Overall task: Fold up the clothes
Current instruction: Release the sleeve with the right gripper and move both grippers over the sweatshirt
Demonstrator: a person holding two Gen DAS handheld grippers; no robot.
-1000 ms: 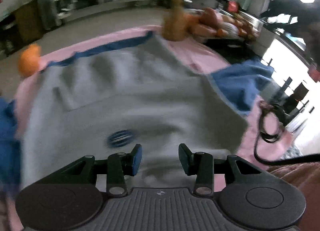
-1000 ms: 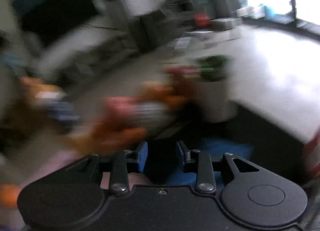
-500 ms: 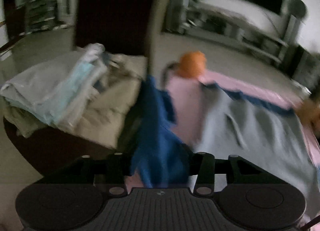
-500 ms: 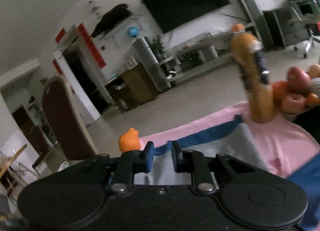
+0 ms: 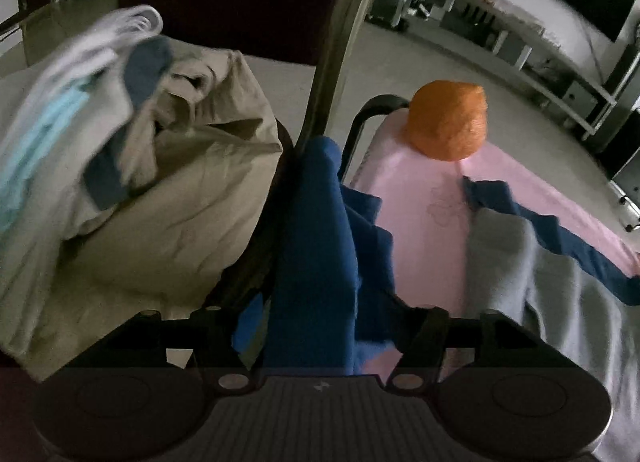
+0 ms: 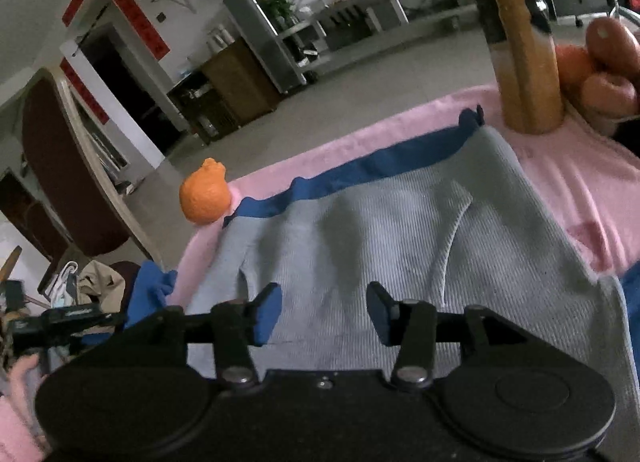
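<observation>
Your left gripper (image 5: 320, 336) has a bunched blue sleeve (image 5: 316, 246) running up between its fingers, though the dim view hides whether the pads actually pinch it. That sleeve belongs to the grey and blue sweatshirt (image 6: 400, 229), which lies spread on the pink cloth (image 6: 580, 181) covering the tabletop. Take the orange (image 5: 448, 121) at the cloth's corner as your landmark: the sleeve hangs off the tabletop edge just beside it, on the side toward the chair, where a beige garment pile (image 5: 180, 197) rests on the seat. The sweatshirt's blue hem band starts close to the orange and runs away from it along the far edge of the cloth. Your right gripper (image 6: 324, 312) is over the grey body, well apart from the orange; its jaws are opening, blue pads spread, with nothing between them but the fabric below. Farther from the orange along the hem band stands an orange drink bottle (image 6: 520, 45), with fruit (image 6: 608, 61) just beside it.
</observation>
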